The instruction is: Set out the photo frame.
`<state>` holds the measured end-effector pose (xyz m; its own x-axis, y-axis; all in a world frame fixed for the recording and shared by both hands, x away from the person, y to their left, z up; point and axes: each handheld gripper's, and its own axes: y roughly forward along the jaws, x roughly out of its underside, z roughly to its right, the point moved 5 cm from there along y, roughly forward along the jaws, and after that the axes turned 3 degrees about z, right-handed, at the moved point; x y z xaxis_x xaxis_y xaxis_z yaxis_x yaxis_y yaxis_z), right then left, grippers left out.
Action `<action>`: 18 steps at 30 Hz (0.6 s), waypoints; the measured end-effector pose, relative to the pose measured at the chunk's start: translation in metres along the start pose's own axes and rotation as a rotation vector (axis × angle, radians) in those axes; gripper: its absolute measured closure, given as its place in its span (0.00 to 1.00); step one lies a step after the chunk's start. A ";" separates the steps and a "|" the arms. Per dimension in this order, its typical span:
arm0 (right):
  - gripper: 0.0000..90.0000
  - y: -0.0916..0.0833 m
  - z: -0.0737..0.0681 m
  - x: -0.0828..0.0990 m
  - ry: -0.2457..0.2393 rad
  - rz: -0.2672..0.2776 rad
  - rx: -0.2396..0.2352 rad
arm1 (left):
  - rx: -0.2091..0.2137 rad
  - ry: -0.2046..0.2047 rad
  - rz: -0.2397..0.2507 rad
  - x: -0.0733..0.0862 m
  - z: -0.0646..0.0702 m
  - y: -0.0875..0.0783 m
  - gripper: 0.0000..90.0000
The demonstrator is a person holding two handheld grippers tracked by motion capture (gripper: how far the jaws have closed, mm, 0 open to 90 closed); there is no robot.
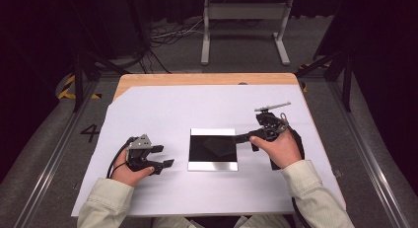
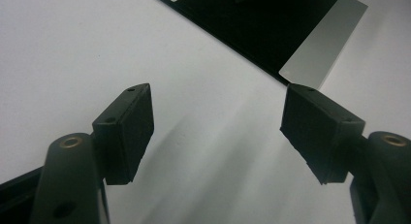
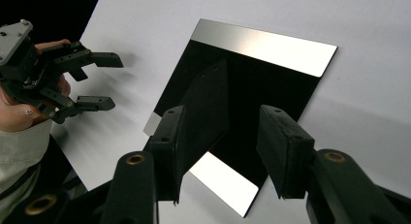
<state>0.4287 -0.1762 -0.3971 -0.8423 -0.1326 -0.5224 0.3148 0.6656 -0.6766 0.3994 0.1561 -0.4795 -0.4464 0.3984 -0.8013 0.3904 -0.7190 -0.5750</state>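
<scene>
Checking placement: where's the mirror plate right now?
In the high view the mirror plate lies flat at the middle of the white sheet, between the left gripper and the right gripper, whose jaws reach over its right edge.

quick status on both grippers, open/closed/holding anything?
Left gripper: open, holding nothing, resting on the white sheet beside the square plate.
Right gripper: open, holding nothing, jaws over the plate's edge.

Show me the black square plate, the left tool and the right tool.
black square plate (image 1: 212,148): high view, its dark middle.
left tool (image 1: 165,156): high view, between its open tips.
right tool (image 3: 220,153): right gripper view, between its open tips.
</scene>
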 end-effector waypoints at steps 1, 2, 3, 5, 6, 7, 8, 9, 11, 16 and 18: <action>0.60 0.001 0.000 0.000 0.003 -0.002 0.002 | -0.001 0.001 -0.002 0.000 0.000 0.000 0.31; 0.60 0.002 0.000 0.001 0.004 -0.006 0.003 | 0.001 0.003 -0.001 0.000 0.000 0.000 0.31; 0.60 0.003 0.000 0.001 0.017 -0.003 0.002 | -0.002 0.008 0.001 0.000 0.000 0.000 0.31; 0.60 0.003 0.001 0.001 0.022 0.000 0.000 | -0.001 0.007 0.001 0.000 0.000 0.000 0.31; 0.59 0.005 0.000 0.002 0.031 0.009 -0.005 | -0.001 0.007 0.001 0.000 0.000 0.000 0.31; 0.58 0.005 0.000 0.002 0.039 0.012 -0.010 | 0.000 0.007 0.001 0.000 0.000 0.000 0.31; 0.57 0.007 0.000 0.002 0.046 0.013 -0.015 | -0.001 0.008 0.001 0.000 0.000 0.000 0.31; 0.56 0.008 0.000 0.002 0.052 0.013 -0.017 | 0.001 0.007 0.001 0.000 0.000 0.000 0.31; 0.55 0.010 0.000 0.003 0.058 0.013 -0.019 | -0.001 0.007 0.001 0.000 0.000 0.000 0.31; 0.54 0.015 0.000 0.004 0.067 -0.001 -0.020 | -0.001 0.009 -0.002 0.000 0.000 0.000 0.31; 0.54 0.018 0.001 0.005 0.073 -0.011 -0.019 | -0.001 0.009 -0.001 0.000 0.000 0.000 0.31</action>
<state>0.4305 -0.1654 -0.4120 -0.8754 -0.0869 -0.4755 0.2974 0.6786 -0.6716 0.3999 0.1560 -0.4797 -0.4397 0.4044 -0.8019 0.3903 -0.7181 -0.5762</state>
